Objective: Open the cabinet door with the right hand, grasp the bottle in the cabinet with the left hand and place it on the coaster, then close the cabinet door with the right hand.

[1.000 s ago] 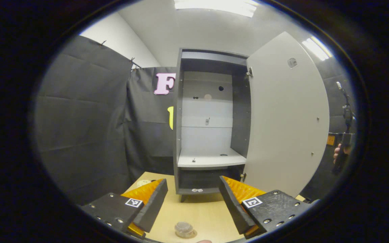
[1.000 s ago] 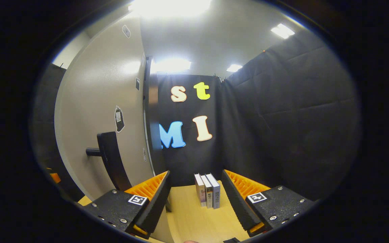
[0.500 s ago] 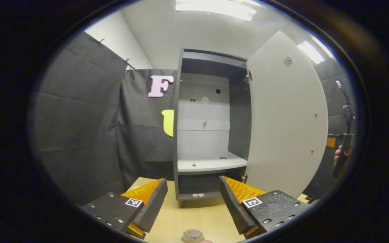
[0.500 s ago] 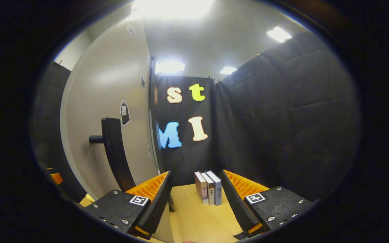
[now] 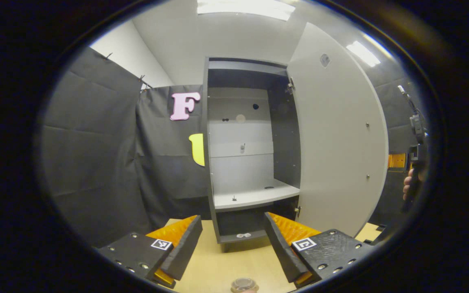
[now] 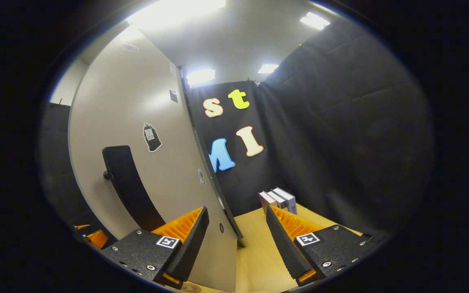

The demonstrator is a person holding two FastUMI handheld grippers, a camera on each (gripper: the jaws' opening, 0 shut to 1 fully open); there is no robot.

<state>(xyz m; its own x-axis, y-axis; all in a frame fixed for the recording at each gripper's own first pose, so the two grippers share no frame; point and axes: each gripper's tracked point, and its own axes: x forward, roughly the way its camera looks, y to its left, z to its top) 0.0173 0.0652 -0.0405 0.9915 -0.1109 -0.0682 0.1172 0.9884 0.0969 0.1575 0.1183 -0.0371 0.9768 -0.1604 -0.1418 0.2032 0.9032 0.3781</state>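
I'm working in a booth hung with black cloth, over a pale wooden table (image 5: 218, 268) lit by ceiling panels. At the bottom edge of the left gripper view I see the bottle (image 5: 244, 285): only its round, clear, dark-rimmed top shows, standing on the table between and below my fingers; what lies under it I cannot tell. Beyond it stands the tall dark grey cabinet (image 5: 211, 162) with a pale back panel and a bare white shelf (image 5: 255, 197). Its light grey cabinet door (image 5: 336, 142) is swung wide open to the right.

The left hand-held gripper (image 5: 233, 240) hangs over the table in front of the cabinet, fingers apart, holding nothing. At the far right of that view a hand (image 5: 408, 185) grips a dark handle.

In the right gripper view, the right hand-held gripper (image 6: 236, 236) is likewise spread and empty, just beside the door's outer face, near its curved black door handle (image 6: 126, 183). A few upright books (image 6: 277, 199) stand on the table by the cloth wall.
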